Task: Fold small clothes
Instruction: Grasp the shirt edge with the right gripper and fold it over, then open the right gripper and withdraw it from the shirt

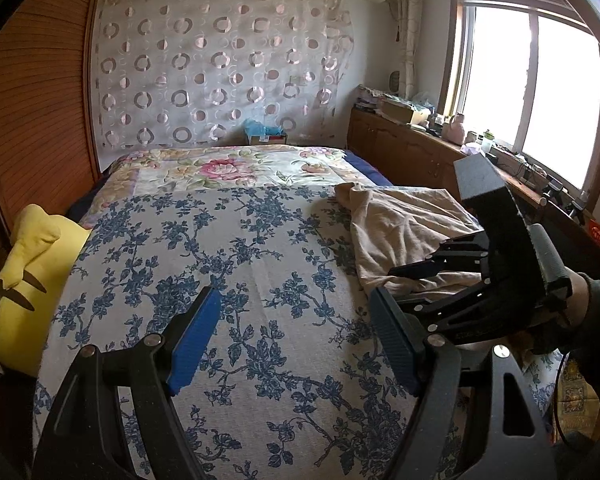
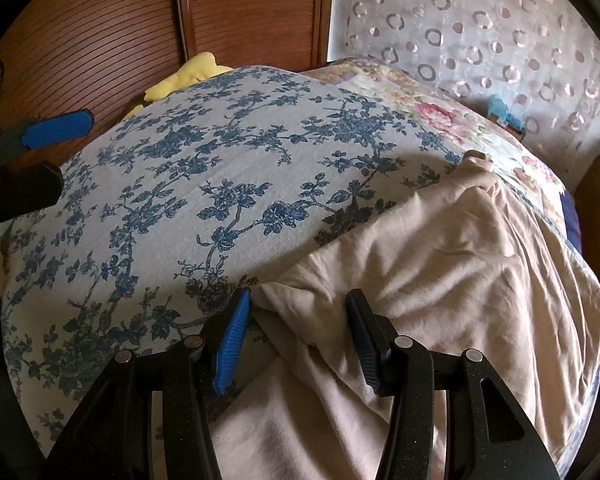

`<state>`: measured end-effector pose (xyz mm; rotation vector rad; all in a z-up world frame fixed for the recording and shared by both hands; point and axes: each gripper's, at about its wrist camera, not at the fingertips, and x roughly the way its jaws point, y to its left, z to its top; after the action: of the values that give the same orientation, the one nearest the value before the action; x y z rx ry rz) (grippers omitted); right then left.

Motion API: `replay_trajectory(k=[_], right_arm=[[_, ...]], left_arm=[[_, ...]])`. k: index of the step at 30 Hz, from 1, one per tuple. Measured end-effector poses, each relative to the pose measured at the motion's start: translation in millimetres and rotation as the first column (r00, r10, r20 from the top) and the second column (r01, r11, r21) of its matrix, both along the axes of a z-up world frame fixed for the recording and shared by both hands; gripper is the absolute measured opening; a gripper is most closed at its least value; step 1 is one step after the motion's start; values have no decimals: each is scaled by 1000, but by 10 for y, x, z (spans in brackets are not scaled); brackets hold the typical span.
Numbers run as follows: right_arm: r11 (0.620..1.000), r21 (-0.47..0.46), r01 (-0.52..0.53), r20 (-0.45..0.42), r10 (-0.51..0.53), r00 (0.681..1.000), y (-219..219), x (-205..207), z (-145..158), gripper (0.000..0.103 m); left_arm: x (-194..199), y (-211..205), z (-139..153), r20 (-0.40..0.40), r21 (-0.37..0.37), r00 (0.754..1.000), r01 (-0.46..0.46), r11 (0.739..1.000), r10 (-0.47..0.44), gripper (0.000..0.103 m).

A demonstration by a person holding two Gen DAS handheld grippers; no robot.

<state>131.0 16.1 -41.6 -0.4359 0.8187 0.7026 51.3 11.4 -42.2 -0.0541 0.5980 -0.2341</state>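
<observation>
Both claws gape: right claw (image 2: pixel 296 336) over beige garment (image 2: pixel 440 248), left claw (image 1: pixel 296 340) above floral bedspread (image 1: pixel 220 248).

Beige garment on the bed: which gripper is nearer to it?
Right. The right gripper is open, straddling the beige garment; the left gripper is open over bare bedspread beside it.

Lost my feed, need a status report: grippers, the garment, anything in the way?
Left gripper open, over bare bedspread. Right gripper open, fingers straddling beige garment, still crumpled. Nothing in the way.
</observation>
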Motion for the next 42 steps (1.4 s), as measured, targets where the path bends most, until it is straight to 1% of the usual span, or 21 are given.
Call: replay_trajectory(k=[1,2,3,4,5,8,11,14,16,18,20,21,22,23,24,25,28,31,34,38,42], right_arm=[[1000,-4,-4,7,4,1000,16,-6,-11,50],[1000,-5,-10,11,10,1000,5,-52,11,39],[1000,-8,-20,16,21,1000,1,-73,25,16],[999,-23,-22,25,22,999,-29,-98,55,8],[999,-32,-17,34,18,999,-91,-111,110,8],[1000,11,-1,62,1,998,-281,-95,335,8],[997,47,67,120,-72,990,-568,27,632,8],[987,39,154,195,-159,968,-880,218,877,8],[972,17,234,253,-231,940,-1085,390,984,8],[939,-1,345,314,-327,891,-1324,610,1043,8],[880,-23,475,380,-432,818,-1562,839,1026,8],[853,-30,521,382,-472,795,-1659,941,983,9],[831,-38,554,359,-506,784,-1770,1052,907,13],[811,-52,583,345,-533,772,-1835,1123,844,26],[783,-67,618,334,-566,754,-1902,1175,771,43],[773,-67,631,318,-583,747,-1943,1188,732,49],[781,-14,625,249,-603,758,-2024,1089,673,52],[816,20,578,217,-568,794,-2067,813,677,52],[855,42,516,202,-514,834,-2109,358,656,52],[890,58,451,174,-454,874,-2150,-300,564,52],[901,76,427,153,-433,888,-2212,-845,462,52]], left_arm=[[0,-3,2,0,0,1000,0,1000,0,77],[0,-2,1,-1,0,1000,0,1000,0,77],[0,-4,1,-1,-1,1000,0,1000,0,77],[0,-5,0,-1,-1,1000,0,1000,0,77],[0,-5,-1,-1,-1,1000,1,1000,-1,77],[-9,-17,1,-2,1,1000,8,1000,-8,77],[-13,-30,-4,-4,1,1000,14,1000,-14,77],[-1,-51,-7,-7,1,1000,18,1000,-18,77],[6,-74,-9,-8,2,1000,22,1000,-22,77],[9,-104,-21,-11,2,1000,26,1000,-26,77],[6,-130,-38,-16,2,999,33,999,-33,77],[5,-148,-46,-19,2,999,37,999,-37,77],[7,-163,-56,-22,3,999,41,999,-41,77],[6,-189,-68,-27,5,998,48,999,-48,77],[4,-220,-75,-29,8,998,55,998,-55,77],[3,-237,-77,-30,10,998,60,998,-60,77],[3,-307,-88,-36,9,996,79,997,-79,77],[7,-396,-88,-42,9,994,102,995,-102,77],[-3,-497,-87,-44,11,991,129,992,-128,77],[-14,-662,-92,-56,12,984,172,985,-171,77],[-35,-821,-101,-67,19,977,203,979,-201,77]])
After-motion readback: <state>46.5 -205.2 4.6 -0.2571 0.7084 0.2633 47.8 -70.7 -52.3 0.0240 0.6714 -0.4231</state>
